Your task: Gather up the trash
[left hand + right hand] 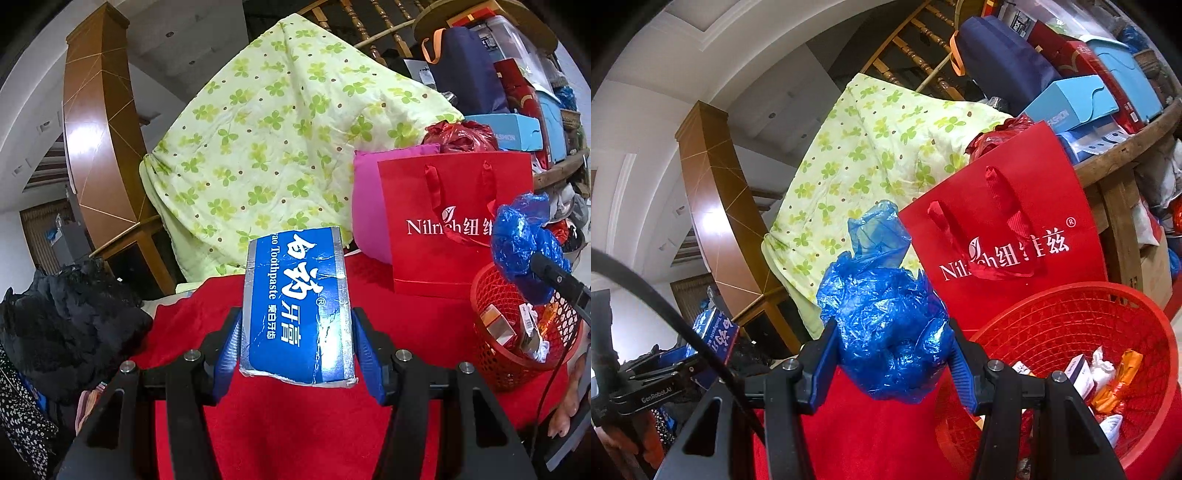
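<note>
1. The red cloth-covered surface (280, 424) carries everything; a glossy red paper gift bag (1008, 229) stands behind.
2. The red plastic mesh basket (1108, 306) sits at the right edge and already holds small cartons and wrappers, so it probably serves as the bin.
3. The flattened blue toothpaste carton (295, 306) is clamped upright in the left gripper (295, 350), lifted clear of the cloth, seemingly for carrying across.
4. The crumpled blue plastic bag (886, 332) is squeezed in the right gripper (890, 354), just beside the basket's rim, likely the first piece to drop in.
</note>
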Demonstrator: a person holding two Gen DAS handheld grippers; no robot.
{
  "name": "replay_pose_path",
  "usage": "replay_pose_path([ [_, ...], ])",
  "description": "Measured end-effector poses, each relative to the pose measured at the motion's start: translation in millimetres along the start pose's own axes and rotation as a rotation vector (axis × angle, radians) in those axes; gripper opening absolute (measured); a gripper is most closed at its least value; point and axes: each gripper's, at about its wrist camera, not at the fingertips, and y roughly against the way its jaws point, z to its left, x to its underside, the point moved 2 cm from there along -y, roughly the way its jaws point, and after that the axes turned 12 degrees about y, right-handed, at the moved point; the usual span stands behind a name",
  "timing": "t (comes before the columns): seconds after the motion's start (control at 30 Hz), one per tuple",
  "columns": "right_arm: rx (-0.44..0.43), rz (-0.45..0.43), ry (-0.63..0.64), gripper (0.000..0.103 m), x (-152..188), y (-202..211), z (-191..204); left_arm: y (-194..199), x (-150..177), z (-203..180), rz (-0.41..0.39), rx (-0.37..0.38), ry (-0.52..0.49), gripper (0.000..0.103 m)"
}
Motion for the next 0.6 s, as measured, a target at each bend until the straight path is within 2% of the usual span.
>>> replay_pose_path([
  [0.6,0.045,-0.042,-0.044,0.057,-5,28,-16,-4,4,-26,0.014,0.038,-0.016,0.059],
])
